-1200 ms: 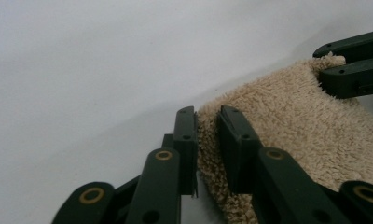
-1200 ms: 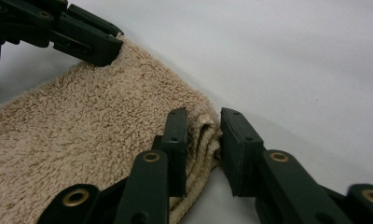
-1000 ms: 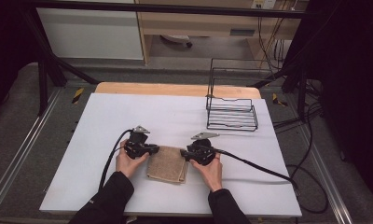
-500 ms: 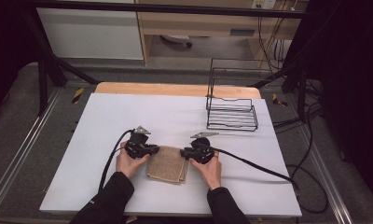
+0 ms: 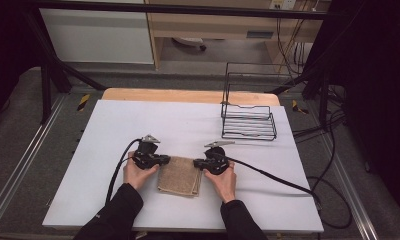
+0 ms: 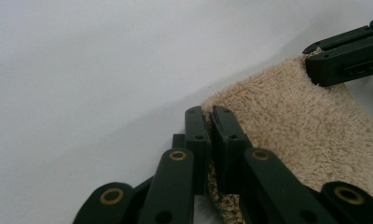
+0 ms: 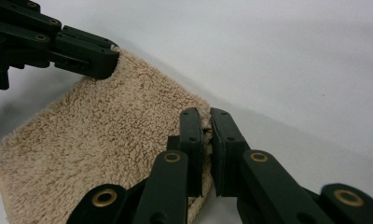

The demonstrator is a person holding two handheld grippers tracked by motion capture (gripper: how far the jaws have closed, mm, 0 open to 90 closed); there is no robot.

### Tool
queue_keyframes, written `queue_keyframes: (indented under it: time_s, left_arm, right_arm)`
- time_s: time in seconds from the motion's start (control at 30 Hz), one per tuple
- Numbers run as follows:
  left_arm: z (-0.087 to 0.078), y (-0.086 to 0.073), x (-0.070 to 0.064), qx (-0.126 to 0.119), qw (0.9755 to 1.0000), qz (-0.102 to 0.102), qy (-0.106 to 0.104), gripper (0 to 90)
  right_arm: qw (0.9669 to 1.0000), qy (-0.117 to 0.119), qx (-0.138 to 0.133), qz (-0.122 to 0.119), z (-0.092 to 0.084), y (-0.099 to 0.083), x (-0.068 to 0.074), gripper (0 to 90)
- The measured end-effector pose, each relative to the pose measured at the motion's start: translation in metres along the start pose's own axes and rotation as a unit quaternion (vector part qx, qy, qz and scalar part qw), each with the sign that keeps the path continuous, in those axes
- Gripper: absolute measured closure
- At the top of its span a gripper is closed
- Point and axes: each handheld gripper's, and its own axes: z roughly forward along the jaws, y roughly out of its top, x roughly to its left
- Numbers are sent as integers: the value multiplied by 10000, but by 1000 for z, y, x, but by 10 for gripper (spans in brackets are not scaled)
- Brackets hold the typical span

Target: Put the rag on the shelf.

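A folded beige towel (image 5: 179, 176) lies flat on the white table top (image 5: 138, 125), near the front. My left gripper (image 5: 163, 160) is at the towel's far left corner. Its jaws have just been closing and now pinch that corner (image 6: 209, 112). My right gripper (image 5: 197, 162) is at the far right corner. Its jaws have also just been closing and are shut on the towel's edge (image 7: 206, 114). In the left gripper view, the towel (image 6: 292, 121) runs across to the right gripper (image 6: 311, 63). From the right gripper view, the towel (image 7: 105, 140) reaches the left gripper (image 7: 111, 59).
A black wire rack (image 5: 248, 117) stands at the back right of the table. A black cable (image 5: 278, 180) trails right from the right gripper, and another (image 5: 117, 172) loops from the left gripper. A wooden strip (image 5: 188, 96) borders the far edge.
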Motion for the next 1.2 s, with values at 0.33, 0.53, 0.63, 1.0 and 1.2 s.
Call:
queue_keyframes:
  time_s: [0.33,0.53,0.63,1.0,1.2]
  left_arm:
    - [-20,1,-8,-350,9993,110,-42,856]
    - [-32,2,-13,-551,9983,179,-68,856]
    - [-36,2,-17,-617,9979,210,-65,856]
    - [-54,4,-31,-886,9955,347,-8,857]
    - [-62,5,-36,-1049,9938,369,-17,858]
  right_arm:
    - [9994,129,-287,-132,-14,5,5,845]
    - [9985,218,-422,-267,-26,6,9,845]
    - [9978,251,-499,-352,-31,7,10,845]
    - [9950,236,-739,-629,-48,12,18,846]
    - [9928,203,-881,-780,-57,16,22,847]
